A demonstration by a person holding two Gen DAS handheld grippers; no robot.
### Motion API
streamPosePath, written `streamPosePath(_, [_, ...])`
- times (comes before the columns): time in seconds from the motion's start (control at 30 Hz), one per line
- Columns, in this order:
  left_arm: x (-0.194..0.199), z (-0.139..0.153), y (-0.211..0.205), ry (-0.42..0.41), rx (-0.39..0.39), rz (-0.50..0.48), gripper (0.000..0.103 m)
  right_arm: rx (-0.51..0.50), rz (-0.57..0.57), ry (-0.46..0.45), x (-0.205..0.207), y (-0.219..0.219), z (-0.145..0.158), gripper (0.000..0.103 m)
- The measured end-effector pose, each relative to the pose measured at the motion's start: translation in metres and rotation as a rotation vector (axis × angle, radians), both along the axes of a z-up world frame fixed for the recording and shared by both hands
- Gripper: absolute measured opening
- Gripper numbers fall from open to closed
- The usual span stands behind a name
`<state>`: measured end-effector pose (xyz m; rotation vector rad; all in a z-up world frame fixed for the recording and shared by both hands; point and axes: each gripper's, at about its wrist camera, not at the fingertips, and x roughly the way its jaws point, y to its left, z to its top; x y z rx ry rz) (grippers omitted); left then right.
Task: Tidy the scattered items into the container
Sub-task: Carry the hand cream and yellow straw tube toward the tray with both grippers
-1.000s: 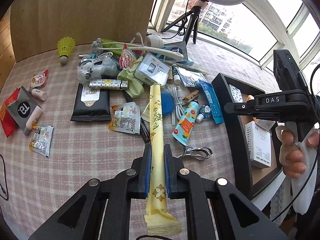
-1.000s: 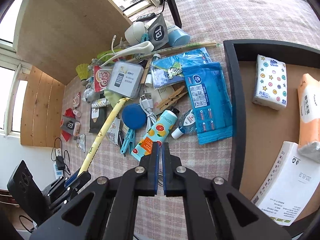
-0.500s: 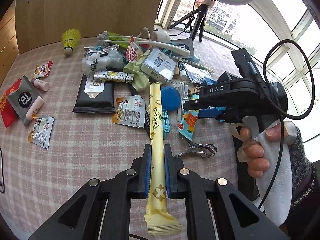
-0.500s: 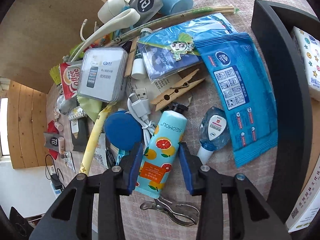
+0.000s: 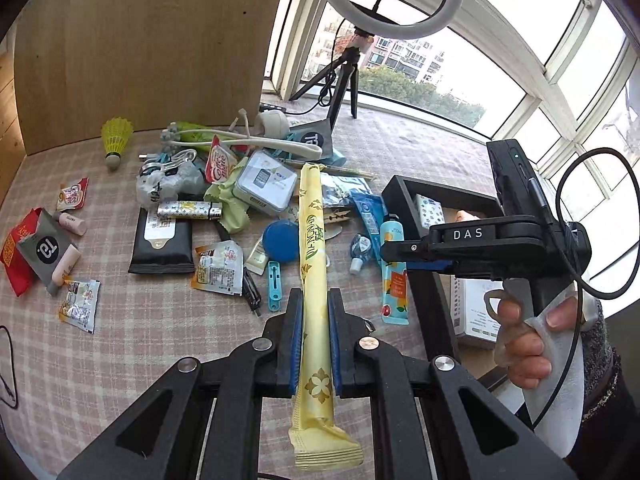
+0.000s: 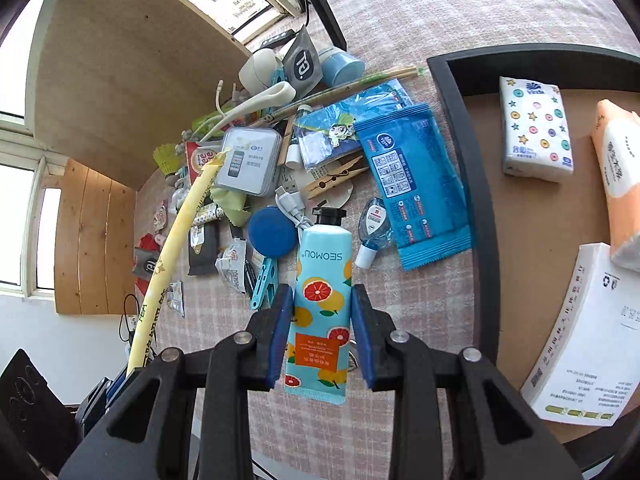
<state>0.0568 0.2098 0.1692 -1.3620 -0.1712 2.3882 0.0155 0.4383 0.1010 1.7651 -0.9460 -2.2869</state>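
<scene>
Closest up, the left gripper [image 5: 313, 344] is clamping a long yellow tea sachet [image 5: 313, 264], blue pads pressed tight on both sides, and the sachet is sticking out past the fingertips over the clutter. On the other side, the right gripper [image 6: 320, 332] is straddling the hand cream tube [image 6: 323, 296], the turquoise one with the orange slices and a black cap. Its jaws are closing in on the tube, though there's a sliver of gap by each pad, so I honestly can't say it's gripping yet. The tube is lying on the checked tablecloth [image 5: 168, 320], cap pointing away. Just past it are a blue round lid [image 6: 272, 232], a white USB cable [image 6: 290, 200], a small dropper bottle [image 6: 374, 228] and a blue wipes packet [image 6: 416, 184]. Off to the side sits the black-framed tray [image 6: 476, 216], already holding a star-print tissue pack [image 6: 534, 128], an orange tissue pack [image 6: 618, 168] and a white box [image 6: 580, 344]. Farther back there's a yellow shuttlecock [image 5: 116, 140] by the wooden board.
</scene>
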Motion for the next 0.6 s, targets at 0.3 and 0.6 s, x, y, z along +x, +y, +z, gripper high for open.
streamPosePath(0.3, [-0.005,0.005,0.097,0.020,0.018,-0.164,0.010,0.117,-0.150,0.040,0.072,0.098,0.039,0.029])
streamPosePath(0.6, [-0.014,-0.013,0.207,0.006,-0.005,-0.308,0.019,0.276,-0.295,0.009,0.138,0.188,0.042,0.030])
